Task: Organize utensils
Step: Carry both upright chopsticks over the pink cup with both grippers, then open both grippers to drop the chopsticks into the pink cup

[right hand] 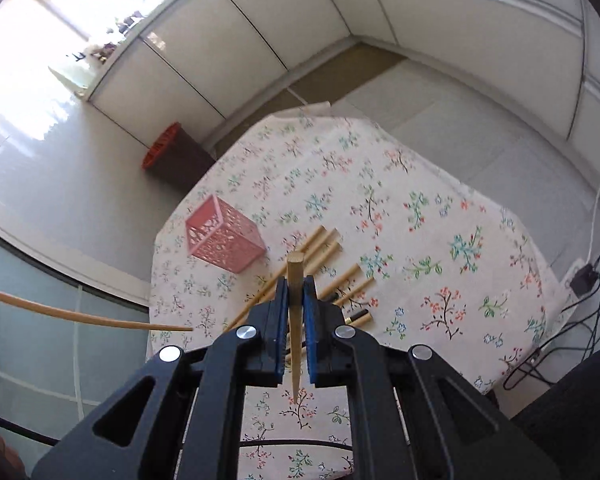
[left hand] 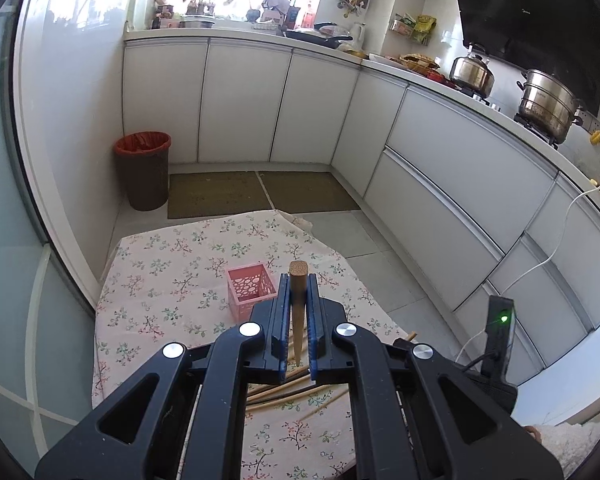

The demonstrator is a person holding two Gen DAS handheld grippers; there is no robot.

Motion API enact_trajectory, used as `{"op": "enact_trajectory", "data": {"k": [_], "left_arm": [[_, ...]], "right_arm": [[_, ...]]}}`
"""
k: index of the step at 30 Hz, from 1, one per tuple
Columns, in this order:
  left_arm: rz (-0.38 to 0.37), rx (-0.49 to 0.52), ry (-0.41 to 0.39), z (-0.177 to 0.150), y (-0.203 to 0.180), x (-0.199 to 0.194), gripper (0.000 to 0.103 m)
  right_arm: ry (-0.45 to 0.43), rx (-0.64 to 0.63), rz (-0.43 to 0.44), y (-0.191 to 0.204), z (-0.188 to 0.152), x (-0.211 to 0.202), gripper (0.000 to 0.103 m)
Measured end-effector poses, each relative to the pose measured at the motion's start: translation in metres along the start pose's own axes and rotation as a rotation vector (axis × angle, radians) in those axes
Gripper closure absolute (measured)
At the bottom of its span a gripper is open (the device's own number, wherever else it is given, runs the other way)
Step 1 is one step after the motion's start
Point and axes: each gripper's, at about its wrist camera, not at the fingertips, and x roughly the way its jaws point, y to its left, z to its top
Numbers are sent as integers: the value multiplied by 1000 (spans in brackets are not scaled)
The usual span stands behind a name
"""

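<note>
Chopsticks were clamped, one in each gripper [left hand: 298, 320] [right hand: 296, 320]; next they'd probably be dropped into the pink basket [right hand: 224, 240], mid-left.

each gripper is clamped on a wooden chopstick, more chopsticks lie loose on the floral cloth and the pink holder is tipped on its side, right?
Not quite: the pink holder stands upright with its open top up, as both wrist views show. The rest holds: the left gripper and right gripper each clamp a chopstick, and loose chopsticks lie on the floral cloth.
</note>
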Motion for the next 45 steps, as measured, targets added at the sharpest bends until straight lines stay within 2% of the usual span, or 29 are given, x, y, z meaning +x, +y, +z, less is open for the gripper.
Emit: {"op": "enact_trajectory", "data": {"k": [3,7,13,19,25,32,33,35,36,37,43,45], "left_arm": [[12,-2,-2,4,-1,2,96],[33,-11,-11,16,2,9,96],[80,-51,-16,39,14,37,97],[122,-98,-37,60,30,68,97],[179,-119,-49,71,46,109,97],[188,-149,13,60,64,156,96],[181,-155,25,58,66,161,94],[153,-176,45,53,71,167,75],[153,-189,40,52,73,167,62],[154,-205,23,52,76,165,59],[170,-265,-72,57,89,134,58],[174,-293,-98,56,93,123,54]], "right_arm": [[-43,-55,20,22,11,-23,95],[-149,-114,59,46,35,-53,95],[-274,-156,114,77,79,-64,95],[-319,-155,152,97,111,-47,95],[-304,-195,165,116,124,-1,95],[-269,-248,148,127,126,49,95],[-263,-254,149,128,125,54,95],[-249,-269,149,131,123,64,95],[-244,-277,150,134,123,69,95],[-239,-285,148,135,121,73,95],[-210,-311,146,141,115,90,95],[-198,-319,142,143,114,98,95]]}}
